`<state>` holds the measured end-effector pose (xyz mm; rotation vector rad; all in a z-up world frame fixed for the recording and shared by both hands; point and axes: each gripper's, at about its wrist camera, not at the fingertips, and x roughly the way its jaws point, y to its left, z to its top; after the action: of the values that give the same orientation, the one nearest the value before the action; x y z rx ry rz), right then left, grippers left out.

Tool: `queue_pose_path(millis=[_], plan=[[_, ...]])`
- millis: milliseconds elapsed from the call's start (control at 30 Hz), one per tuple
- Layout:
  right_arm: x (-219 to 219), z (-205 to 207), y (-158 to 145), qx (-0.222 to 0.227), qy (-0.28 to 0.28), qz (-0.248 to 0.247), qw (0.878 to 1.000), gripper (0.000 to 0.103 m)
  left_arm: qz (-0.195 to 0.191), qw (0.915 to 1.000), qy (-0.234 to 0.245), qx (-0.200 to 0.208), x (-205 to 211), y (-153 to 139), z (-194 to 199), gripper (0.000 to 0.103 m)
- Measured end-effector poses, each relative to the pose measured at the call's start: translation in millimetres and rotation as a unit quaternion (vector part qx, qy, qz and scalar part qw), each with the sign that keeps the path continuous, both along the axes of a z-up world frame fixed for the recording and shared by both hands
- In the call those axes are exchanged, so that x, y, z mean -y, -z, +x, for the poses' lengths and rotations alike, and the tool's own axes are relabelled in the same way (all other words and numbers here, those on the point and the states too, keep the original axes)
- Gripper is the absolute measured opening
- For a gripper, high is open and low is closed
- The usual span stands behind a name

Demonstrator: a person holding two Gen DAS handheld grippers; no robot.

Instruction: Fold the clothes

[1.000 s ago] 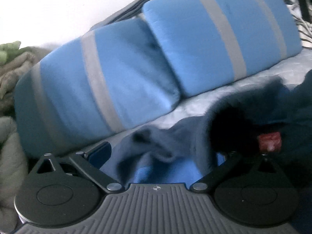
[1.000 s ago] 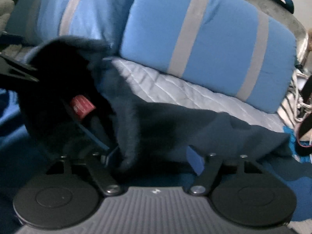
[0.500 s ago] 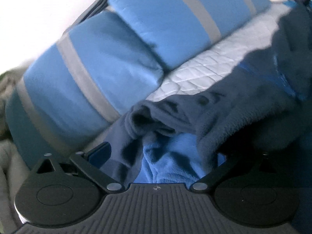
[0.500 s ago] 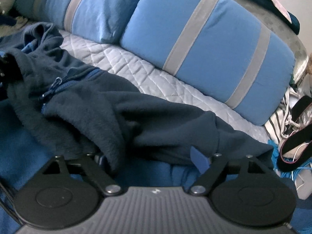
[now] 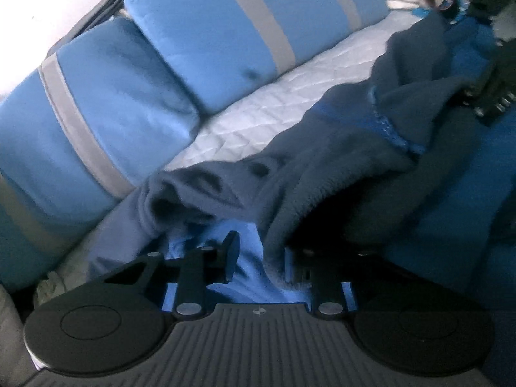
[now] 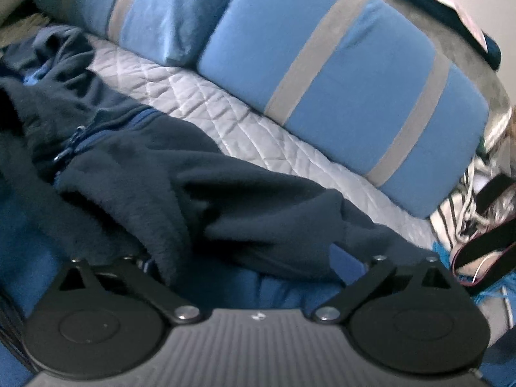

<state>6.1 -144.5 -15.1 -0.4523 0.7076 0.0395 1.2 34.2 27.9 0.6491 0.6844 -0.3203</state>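
Step in hand: taking a fresh hold on the navy fleece jacket (image 5: 322, 167) before a fold; it lies crumpled, unfolded, on the bed's blue blanket (image 5: 451, 200) just in front of the quilted cover (image 5: 274, 106) and the two striped pillows (image 6: 338, 84).

Left claw (image 5: 258, 258): its jaws have just been closing and now stand narrow, with a hanging fold of fleece edge between them (the fold lies against the right-hand finger; whether both pads press on it I cannot tell).

Right claw (image 6: 251, 264): its jaws have just been opening and stand wide apart, holding nothing; the fleece lies just ahead of it, one lobe draped over its left finger (image 6: 142, 267).

Garment detail: the zipper (image 6: 96, 135) runs toward the collar at the left of the right-wrist view, partly undone.

Next move, as I judge it: the left claw should finish its pinch on the edge, the right should close on the matching edge, and then both should lift and spread the fleece flat.

Risk: thick pile may slip from a shallow pinch.
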Motion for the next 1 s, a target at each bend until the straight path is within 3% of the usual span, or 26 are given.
queue_pose_path(millis=[133, 200, 300, 433, 567, 700, 867, 1000], plan=[[27, 10, -9, -0.022, 0.036, 0.069, 0.997, 0.103, -0.005, 0.9999, 0.014, -0.003, 6, -1, -8, 0.027], [34, 11, -9, -0.040, 0.037, 0.107, 0.993, 0.103, -0.007, 0.9999, 0.011, -0.003, 8, -1, -8, 0.021], [23, 6, -10, -0.039, -0.002, 0.117, 0.992, 0.103, -0.019, 0.9998, 0.000, 0.001, 6, -4, -6, 0.017], [0, -11, -20, 0.004, -0.089, 0.117, 0.989, 0.103, -0.027, 0.9996, 0.002, 0.009, 6, -11, -8, 0.013], [-29, -38, -24, 0.053, -0.193, 0.090, 0.976, 0.103, -0.029, 0.9994, 0.004, 0.019, 6, -18, -11, 0.012], [-64, -56, -16, 0.091, -0.261, 0.036, 0.960, 0.103, -0.051, 0.9983, 0.008, 0.025, 4, -29, -14, 0.012], [-105, -55, 0, 0.104, -0.304, -0.021, 0.947, 0.103, -0.075, 0.9966, 0.016, 0.032, 1, -37, -18, 0.011], [-131, -46, 6, 0.119, -0.324, -0.039, 0.938, 0.103, -0.098, 0.9941, 0.034, 0.031, -5, -41, -24, 0.011]])
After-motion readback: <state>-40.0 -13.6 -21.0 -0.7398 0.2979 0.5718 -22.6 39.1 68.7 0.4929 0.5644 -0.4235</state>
